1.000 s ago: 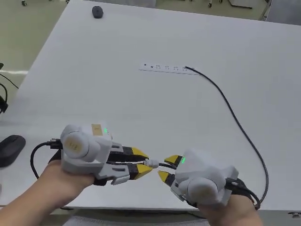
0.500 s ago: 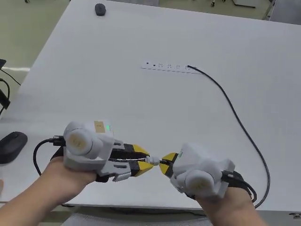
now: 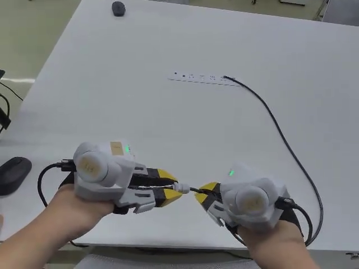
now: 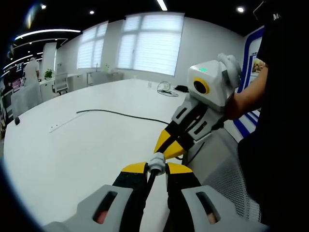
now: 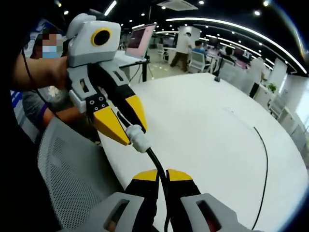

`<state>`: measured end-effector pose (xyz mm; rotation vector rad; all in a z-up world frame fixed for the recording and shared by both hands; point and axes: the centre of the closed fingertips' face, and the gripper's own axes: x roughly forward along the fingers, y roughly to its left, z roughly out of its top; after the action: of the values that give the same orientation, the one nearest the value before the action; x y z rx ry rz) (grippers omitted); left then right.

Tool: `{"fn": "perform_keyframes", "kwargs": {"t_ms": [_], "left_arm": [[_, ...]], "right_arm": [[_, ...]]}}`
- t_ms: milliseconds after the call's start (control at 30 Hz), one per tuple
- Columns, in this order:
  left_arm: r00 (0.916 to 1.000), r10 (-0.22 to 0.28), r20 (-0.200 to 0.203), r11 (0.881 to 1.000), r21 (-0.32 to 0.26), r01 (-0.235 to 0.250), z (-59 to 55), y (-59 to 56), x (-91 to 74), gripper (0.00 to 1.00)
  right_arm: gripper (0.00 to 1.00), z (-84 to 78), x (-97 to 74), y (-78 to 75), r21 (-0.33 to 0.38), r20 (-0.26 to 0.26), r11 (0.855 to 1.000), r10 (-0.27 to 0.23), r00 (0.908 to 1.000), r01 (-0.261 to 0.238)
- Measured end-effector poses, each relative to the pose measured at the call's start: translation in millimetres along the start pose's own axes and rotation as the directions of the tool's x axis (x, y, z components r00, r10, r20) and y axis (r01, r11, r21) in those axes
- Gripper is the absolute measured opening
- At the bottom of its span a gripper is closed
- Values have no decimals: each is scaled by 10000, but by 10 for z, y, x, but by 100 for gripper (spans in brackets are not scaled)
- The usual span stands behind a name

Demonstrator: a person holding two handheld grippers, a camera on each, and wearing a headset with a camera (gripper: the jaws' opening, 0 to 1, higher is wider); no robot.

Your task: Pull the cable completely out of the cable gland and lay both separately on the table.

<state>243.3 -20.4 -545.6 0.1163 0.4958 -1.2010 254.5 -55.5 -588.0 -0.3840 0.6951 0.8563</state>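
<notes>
- The right gripper (image 3: 203, 193) has been drawn off the left gripper (image 3: 175, 189), baring black cable (image 3: 193, 190): extraction judged begun, unfinished
- The white cable gland (image 3: 180, 188) is pinched in the left jaws, the cable in the right, above the table (image 3: 168, 129) at its near edge
- Their axis is laid left-right, gland mouth facing right

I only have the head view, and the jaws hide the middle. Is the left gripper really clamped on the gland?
Observer: Yes. The left gripper view shows the left gripper shut on the white cable gland, with a yellow tip on either side of it.
Operator: And the right one?
Observer: The right gripper view shows the right gripper shut on the black cable, a short way from the gland.
Operator: Is the cable out yet?
Observer: No. In the right gripper view the cable runs straight into the end of the gland.
</notes>
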Motion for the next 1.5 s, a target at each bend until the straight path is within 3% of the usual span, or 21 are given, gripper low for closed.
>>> {"fn": "perform_keyframes", "kwargs": {"t_ms": [167, 267, 400, 633, 833, 933, 1067, 1200, 1333, 1500], "left_arm": [[10000, 15, 70, 10000, -9, -15, 11, 35, -16, 15], [10000, 24, 46, 10000, 10, -24, 2, 39, -18, 15], [10000, 11, -11, 10000, 55, -11, -10, 24, -6, 15], [10000, 13, -37, 9999, 102, -13, -7, 23, -1, 15], [10000, 39, -31, 10000, 75, -39, -15, 29, -4, 15], [10000, 66, -11, 10000, 58, -66, -20, 39, -12, 15], [9999, 130, 42, 9999, 15, -130, -16, 62, -44, 15], [9998, 168, 88, 9999, -36, -167, -4, 73, -57, 15], [9999, 131, 76, 9999, 14, -131, -4, 63, -53, 15], [9999, 113, 86, 9999, 17, -113, 1, 60, -51, 15]], "right_arm": [[0, -117, 6, -118, 970, -108, 9951, -169, 9998, 179], [0, -213, 41, -148, 2176, -69, 9760, -24, 10000, 38], [1, -311, 79, -199, 3064, -78, 9519, -20, 10000, 43], [0, -430, 123, -279, 3557, -268, 9344, -114, 9996, 202], [0, -451, 118, -282, 3619, -466, 9316, -183, 9987, 339], [1, -430, 100, -261, 2318, -580, 9723, -178, 9982, 308], [1, -363, 44, -240, 1602, -480, 9868, -169, 9987, 244], [9, -256, -38, -204, 991, -335, 9949, -131, 9994, 163], [14, 16, -146, -105, -190, 135, 9998, 16, 9999, -13], [12, 254, -147, 64, -1751, 65, 9837, 434, 9990, -416]]}}
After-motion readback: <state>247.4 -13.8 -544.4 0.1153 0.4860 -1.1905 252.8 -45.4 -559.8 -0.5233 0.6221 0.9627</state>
